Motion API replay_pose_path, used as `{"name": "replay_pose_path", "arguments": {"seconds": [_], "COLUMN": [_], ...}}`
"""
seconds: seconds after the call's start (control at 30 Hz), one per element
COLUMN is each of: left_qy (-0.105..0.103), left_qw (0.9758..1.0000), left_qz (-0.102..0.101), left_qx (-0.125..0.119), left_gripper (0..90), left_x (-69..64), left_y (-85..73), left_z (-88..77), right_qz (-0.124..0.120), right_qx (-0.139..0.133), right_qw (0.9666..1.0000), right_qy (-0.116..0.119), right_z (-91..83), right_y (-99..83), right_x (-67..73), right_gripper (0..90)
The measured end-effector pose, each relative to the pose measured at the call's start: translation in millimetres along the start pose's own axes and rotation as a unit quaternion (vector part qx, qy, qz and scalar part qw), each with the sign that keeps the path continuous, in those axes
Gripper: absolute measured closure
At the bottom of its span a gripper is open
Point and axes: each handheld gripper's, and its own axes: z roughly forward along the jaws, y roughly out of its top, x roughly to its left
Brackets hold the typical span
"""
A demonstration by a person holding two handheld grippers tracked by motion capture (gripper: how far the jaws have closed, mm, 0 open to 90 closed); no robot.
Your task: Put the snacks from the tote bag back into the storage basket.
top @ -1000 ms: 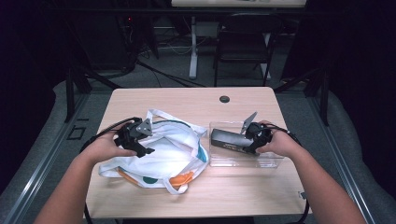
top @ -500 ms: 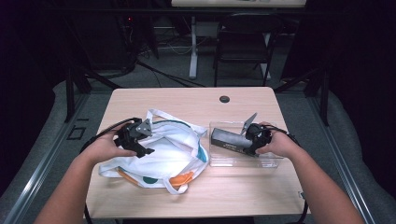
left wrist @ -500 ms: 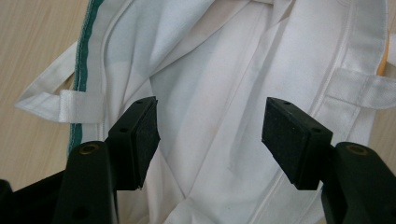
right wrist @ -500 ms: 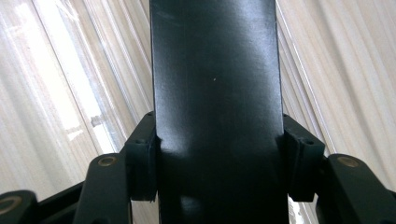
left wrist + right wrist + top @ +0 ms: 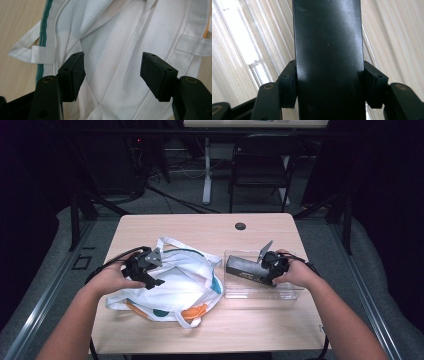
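A white cloth tote bag (image 5: 182, 277) with green, teal and orange patches lies on the left half of the wooden table (image 5: 200, 230). My left gripper (image 5: 148, 268) hovers at its left side, jaws open over the white fabric (image 5: 120, 62), nothing between them. A clear plastic tray (image 5: 260, 290) sits on the right half. Over it my right gripper (image 5: 266, 266) is shut on a long black box (image 5: 243, 270), which runs up between the jaws in the right gripper view (image 5: 328, 50).
A small black round grommet (image 5: 240, 226) sits near the table's far edge. A dark chair (image 5: 260, 170) and a white desk leg (image 5: 206, 170) stand behind the table. Bare wood lies along the near and far edges.
The right gripper and black box have shifted slightly left within the tray. The left gripper and bag look unmoved.
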Motion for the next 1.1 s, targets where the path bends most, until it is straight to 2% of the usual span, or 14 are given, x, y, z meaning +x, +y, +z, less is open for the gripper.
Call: {"name": "replay_pose_path", "arguments": {"seconds": [0.1, 0.3, 0.33, 0.37, 0.43, 0.53, 0.63, 0.7, 0.73, 0.8, 1.0, 1.07, 1.1], "left_qy": [0.0, -0.001, -0.001, -0.001, -0.001, -0.001, -0.001, -0.001, -0.002, -0.002, -0.002, -0.002, -0.002], "left_qw": [1.0, 1.0, 1.0, 1.0, 1.0, 1.0, 1.0, 1.0, 1.0, 1.0, 1.0, 1.0, 1.0], "left_qz": [-0.001, -0.001, -0.001, -0.001, -0.002, -0.002, -0.002, -0.003, -0.003, -0.004, -0.002, -0.002, -0.002], "left_qx": [-0.001, -0.001, -0.002, -0.002, -0.002, -0.002, -0.001, -0.002, -0.002, -0.002, -0.002, -0.003, -0.003], "left_gripper": [36.1, 36.2, 36.1, 36.1, 36.1, 36.1, 36.1, 36.1, 36.1, 36.1, 36.1, 36.1, 36.1], "left_x": [0.1, -0.1, 0.0, 0.1, 0.1, 0.0, -0.1, -0.5, -0.8, -0.8, -0.8, -0.5, 0.0], "left_y": [-0.5, -1.2, -1.3, -1.4, -1.6, -1.8, -2.0, -2.0, -2.0, -2.0, -2.0, -2.2, -2.3], "left_z": [-0.3, -0.1, -0.1, -0.1, -0.1, 0.0, 0.5, 1.1, 1.4, 1.6, 1.3, 1.0, 0.9], "right_qz": [0.003, 0.013, 0.024, 0.022, 0.032, 0.032, 0.043, 0.042, 0.059, 0.055, 0.067, 0.078, 0.074], "right_qx": [0.004, -0.007, -0.018, -0.012, -0.017, -0.015, -0.027, -0.022, -0.037, -0.031, -0.036, -0.045, -0.038], "right_qw": [1.0, 0.9997, 0.9994, 0.9995, 0.9992, 0.9992, 0.9985, 0.9987, 0.9974, 0.9978, 0.9968, 0.9955, 0.9961], "right_qy": [-0.005, -0.018, -0.018, -0.019, -0.017, -0.021, -0.021, -0.02, -0.019, -0.022, -0.027, -0.03, -0.029], "right_z": [-0.4, -2.0, -1.7, -3.4, -3.4, -4.9, -6.4, -9.5, -10.2, -12.2, -19.1, -20.3, -23.2], "right_y": [1.7, 4.3, 4.2, 5.1, 5.5, 6.6, 6.8, 7.4, 6.6, 6.9, 6.3, 5.9, 6.3], "right_x": [-1.1, -2.4, -2.2, -3.6, -3.6, -3.6, -2.6, -3.8, -2.6, -3.6, -2.8, -1.2, -2.0], "right_gripper": [38.1, 35.4, 35.2, 35.1, 34.9, 34.4, 34.3, 34.3, 34.0, 33.9, 33.9, 34.0, 34.1]}}
